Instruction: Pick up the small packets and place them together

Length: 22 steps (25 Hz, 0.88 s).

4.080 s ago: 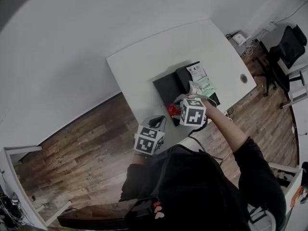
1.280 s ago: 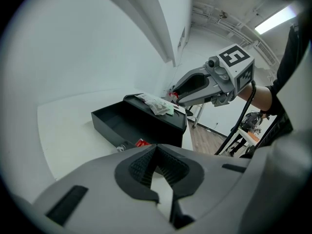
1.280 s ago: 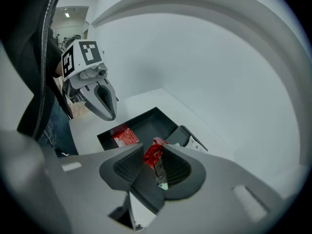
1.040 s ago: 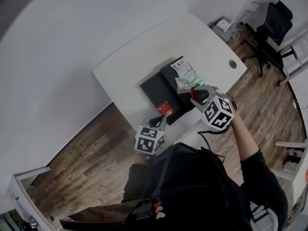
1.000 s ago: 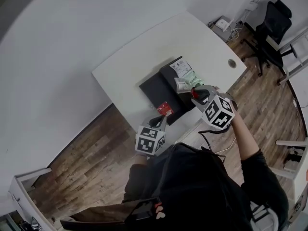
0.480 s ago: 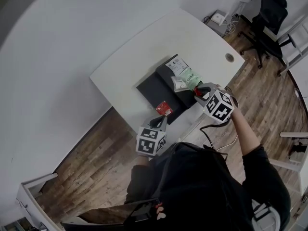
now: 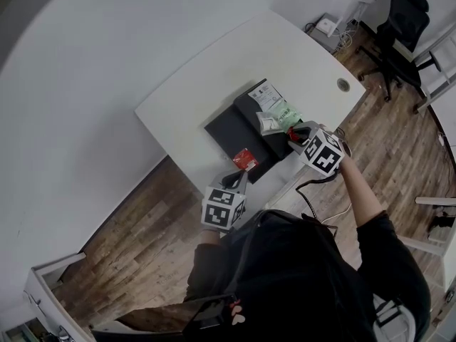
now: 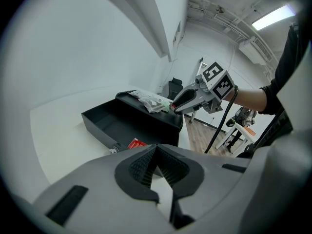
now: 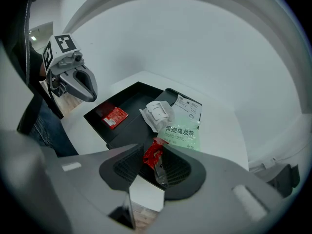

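A crumpled red packet (image 9: 152,155) with a clear tail is pinched in my right gripper (image 9: 151,164), which is shut on it. In the head view that gripper (image 7: 292,132) hangs just right of a heap on the black tray's right part: a green packet (image 7: 287,115), a white packet (image 7: 268,124) and a labelled flat packet (image 7: 267,98). A second red packet (image 7: 245,159) lies at the near left end of the tray (image 7: 226,130). My left gripper (image 7: 239,178) rests at the table's front edge, shut and empty, its jaws closed together (image 8: 157,152).
The white table (image 7: 214,70) stretches beyond the tray, with a round cable hole (image 7: 343,85) at its right end. Wooden floor surrounds it. An office chair (image 7: 402,27) and a power strip (image 7: 328,26) are at the far right.
The right gripper has carried the red packet from the tray's near end over to the right and sunk beside the heap. The left gripper has kept still.
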Motion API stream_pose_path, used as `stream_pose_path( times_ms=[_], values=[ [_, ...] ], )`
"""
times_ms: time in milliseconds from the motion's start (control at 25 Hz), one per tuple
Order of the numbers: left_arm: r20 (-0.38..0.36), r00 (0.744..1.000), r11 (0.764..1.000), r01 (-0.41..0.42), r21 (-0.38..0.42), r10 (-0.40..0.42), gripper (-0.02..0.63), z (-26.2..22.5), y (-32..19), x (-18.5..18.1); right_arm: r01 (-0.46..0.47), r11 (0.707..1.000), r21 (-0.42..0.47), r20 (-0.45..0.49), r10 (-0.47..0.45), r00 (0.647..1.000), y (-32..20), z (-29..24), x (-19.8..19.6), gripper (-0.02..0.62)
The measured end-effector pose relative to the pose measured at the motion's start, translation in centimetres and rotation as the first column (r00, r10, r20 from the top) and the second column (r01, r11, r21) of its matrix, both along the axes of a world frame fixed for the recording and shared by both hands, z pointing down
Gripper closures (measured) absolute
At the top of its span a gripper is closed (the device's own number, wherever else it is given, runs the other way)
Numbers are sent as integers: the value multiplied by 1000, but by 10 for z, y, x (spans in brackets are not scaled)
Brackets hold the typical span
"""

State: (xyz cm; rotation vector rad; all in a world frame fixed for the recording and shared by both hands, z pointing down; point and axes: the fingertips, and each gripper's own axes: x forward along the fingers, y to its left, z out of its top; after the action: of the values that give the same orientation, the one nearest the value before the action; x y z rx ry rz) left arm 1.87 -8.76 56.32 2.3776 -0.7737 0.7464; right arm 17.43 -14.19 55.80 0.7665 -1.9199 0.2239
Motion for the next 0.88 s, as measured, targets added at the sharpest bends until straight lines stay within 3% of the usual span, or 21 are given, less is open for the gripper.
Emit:
stream_pose_path(
  times_ms=[880],
  values=[
    [1,1000,1000,13,-4,-13,604,0,-1,-3,-21,999,-43,58,23,998,-3,3,1,468]
  ],
)
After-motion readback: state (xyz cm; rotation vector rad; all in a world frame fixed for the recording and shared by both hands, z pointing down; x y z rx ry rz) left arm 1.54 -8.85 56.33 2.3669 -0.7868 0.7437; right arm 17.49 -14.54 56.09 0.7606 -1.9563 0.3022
